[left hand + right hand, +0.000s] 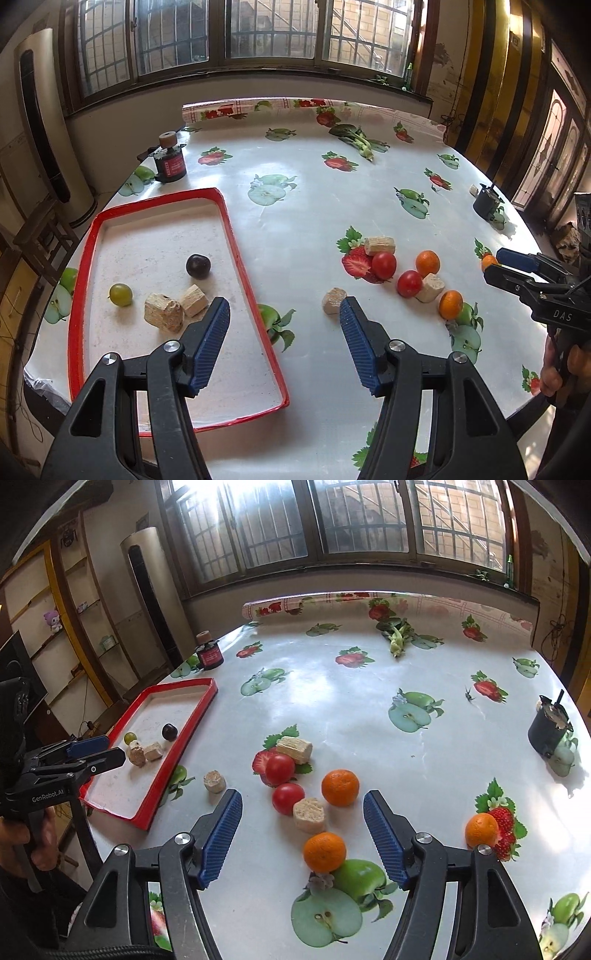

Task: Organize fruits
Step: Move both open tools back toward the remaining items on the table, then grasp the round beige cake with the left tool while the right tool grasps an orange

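Observation:
A red-rimmed tray [236,240] [201,710] holds a dark plum [198,266] [169,732], a green grape [120,294] [130,737] and two tan blocks [163,313]. On the table lie two red tomatoes [384,265] [280,769], three oranges [427,262] [340,787] and several tan blocks [309,814]. My left gripper [284,312] is open and empty over the tray's right rim; it also shows in the right wrist view [99,751]. My right gripper [303,805] is open and empty, with an orange [325,852] and a block between its fingers.
A dark jar with a red label [170,162] stands at the far left. A green leafy vegetable [356,138] lies at the back. A small black pot [548,729] stands at the right edge. The tablecloth carries printed fruit.

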Available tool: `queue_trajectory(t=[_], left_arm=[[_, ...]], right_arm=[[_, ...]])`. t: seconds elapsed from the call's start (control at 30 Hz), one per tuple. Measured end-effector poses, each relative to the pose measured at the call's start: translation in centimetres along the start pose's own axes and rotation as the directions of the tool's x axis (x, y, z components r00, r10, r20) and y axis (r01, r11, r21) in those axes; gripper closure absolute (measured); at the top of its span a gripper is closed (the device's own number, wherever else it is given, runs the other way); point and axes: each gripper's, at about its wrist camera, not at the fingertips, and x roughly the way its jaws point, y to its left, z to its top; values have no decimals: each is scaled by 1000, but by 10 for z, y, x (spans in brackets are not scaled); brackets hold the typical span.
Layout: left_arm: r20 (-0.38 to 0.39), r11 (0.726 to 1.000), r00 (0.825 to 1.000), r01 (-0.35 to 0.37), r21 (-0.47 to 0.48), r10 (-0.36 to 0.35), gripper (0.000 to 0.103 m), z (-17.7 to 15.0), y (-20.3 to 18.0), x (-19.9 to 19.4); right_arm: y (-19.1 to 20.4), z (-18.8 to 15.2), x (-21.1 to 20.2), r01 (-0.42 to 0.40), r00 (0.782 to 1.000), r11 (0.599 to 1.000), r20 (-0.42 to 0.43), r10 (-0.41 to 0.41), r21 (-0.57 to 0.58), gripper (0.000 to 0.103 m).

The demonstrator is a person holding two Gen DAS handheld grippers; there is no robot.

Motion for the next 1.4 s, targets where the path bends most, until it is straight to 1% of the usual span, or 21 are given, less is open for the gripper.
queue_trajectory(t=[0.07, 0.13, 0.17, 0.37, 0.53, 0.73, 1.03, 1.23, 1.4], left_arm=[[0, 1000, 1000, 15, 7, -15, 40, 0, -7, 0], [4, 1000, 1000, 29, 13, -29, 34, 0, -14, 0], [6, 999, 999, 37, 16, -37, 33, 0, -17, 0], [-2, 996, 997, 76, 40, -76, 33, -1, -35, 4], [-17, 994, 995, 97, 52, -96, 33, -3, -47, 11], [-47, 992, 993, 114, 58, -111, 33, -7, -55, 28], [-79, 994, 992, 105, 24, -103, 33, -9, -51, 55], [-95, 997, 993, 76, 13, -74, 33, -9, -49, 71], [-117, 999, 992, 44, 26, -40, 33, -4, -55, 90]], right_arm=[[-10, -6, -6, 21, 1000, 1000, -1, -21, 15, 32], [-20, -12, -12, 42, 999, 999, -2, -42, 30, 32], [-25, -15, -15, 51, 999, 998, -4, -51, 38, 32], [-53, -29, -29, 100, 995, 992, -8, -99, 83, 32], [-66, -37, -34, 119, 993, 987, -8, -119, 111, 32], [-82, -42, -29, 146, 989, 980, -20, -145, 138, 32], [-108, -45, -2, 199, 979, 963, -68, -190, 180, 32], [-109, -43, 9, 211, 977, 963, -78, -200, 167, 32], [-117, -39, 17, 255, 966, 950, -83, -244, 181, 32]])
